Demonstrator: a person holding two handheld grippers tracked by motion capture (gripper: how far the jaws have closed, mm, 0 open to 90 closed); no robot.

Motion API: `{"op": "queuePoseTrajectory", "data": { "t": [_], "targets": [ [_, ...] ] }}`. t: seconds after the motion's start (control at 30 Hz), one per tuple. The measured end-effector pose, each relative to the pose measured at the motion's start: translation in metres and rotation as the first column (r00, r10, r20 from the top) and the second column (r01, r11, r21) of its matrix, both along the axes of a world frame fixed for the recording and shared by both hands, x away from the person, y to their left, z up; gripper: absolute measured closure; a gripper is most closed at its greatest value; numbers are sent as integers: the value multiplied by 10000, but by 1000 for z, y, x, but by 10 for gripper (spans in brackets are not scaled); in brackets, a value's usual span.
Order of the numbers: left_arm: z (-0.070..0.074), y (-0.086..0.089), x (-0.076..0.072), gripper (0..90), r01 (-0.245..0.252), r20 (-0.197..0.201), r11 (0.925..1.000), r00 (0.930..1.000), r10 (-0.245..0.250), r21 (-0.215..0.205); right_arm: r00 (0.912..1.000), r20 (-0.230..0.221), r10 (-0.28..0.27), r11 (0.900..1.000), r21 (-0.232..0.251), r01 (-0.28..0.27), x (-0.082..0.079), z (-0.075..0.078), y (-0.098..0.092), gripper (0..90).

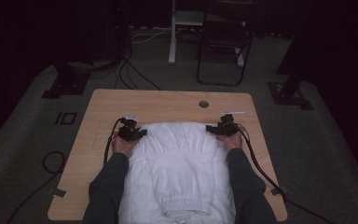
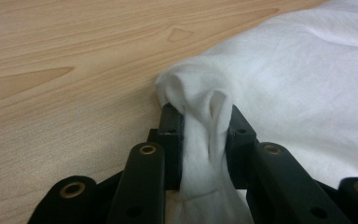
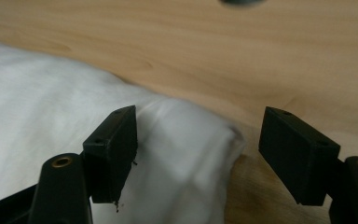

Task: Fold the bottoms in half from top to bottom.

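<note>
A white garment [image 1: 177, 163] is spread across the lower centre of the table [image 1: 107, 105]. A soft, light bunch of its upper left corner is pinched by the left gripper [image 2: 200, 123]. The right gripper [image 3: 198, 154] is spread around the upper right corner, a good hold for this limp fabric.

White garment [image 1: 179, 163] lies folded flat on the wooden table, hem nearest the person

Dim overhead view, blurred close-ups
</note>
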State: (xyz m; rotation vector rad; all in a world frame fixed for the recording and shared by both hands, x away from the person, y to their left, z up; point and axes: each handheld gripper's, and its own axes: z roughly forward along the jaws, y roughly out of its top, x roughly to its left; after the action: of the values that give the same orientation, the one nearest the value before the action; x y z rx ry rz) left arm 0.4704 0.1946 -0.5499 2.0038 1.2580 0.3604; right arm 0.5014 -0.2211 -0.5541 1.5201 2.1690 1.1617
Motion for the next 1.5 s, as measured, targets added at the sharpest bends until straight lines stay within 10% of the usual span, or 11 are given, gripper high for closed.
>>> {"op": "queuePoseTrajectory", "data": {
  "t": [0.37,0.47,0.57,0.7,0.83,1.13,1.3,1.5],
  "targets": [
    [3,-3,-1,779,-240,-152,9997,9996,241,77,9969,-390,689,9976,-46,-691,0,1,6,835],
    [7,-5,-1,806,-328,-219,9993,9992,332,175,9972,-240,706,9972,244,-700,-2,8,2,846],
    [32,7,-3,808,-349,180,9955,9992,367,-876,9965,400,739,9960,470,-757,-6,27,-6,846],
    [71,13,-11,812,-230,1345,9848,9898,467,-1724,9874,1500,501,9943,857,-634,-12,60,-17,848],
    [97,10,-20,811,89,2111,9880,9772,241,-1540,9715,2327,449,9921,1039,-708,-18,83,-18,847],
    [96,22,-51,808,808,2424,9768,9697,-310,-1982,9445,3073,1165,9743,1494,-1688,-55,91,-29,844],
    [94,29,-94,807,1659,2685,9588,9579,-1012,-2307,9134,3568,1961,9621,1103,-2496,-105,91,-37,844],
    [70,25,-140,805,2310,2133,9630,9565,-1988,-1386,9173,3164,2416,9623,438,-2685,-157,69,-40,844]
  ]
}}
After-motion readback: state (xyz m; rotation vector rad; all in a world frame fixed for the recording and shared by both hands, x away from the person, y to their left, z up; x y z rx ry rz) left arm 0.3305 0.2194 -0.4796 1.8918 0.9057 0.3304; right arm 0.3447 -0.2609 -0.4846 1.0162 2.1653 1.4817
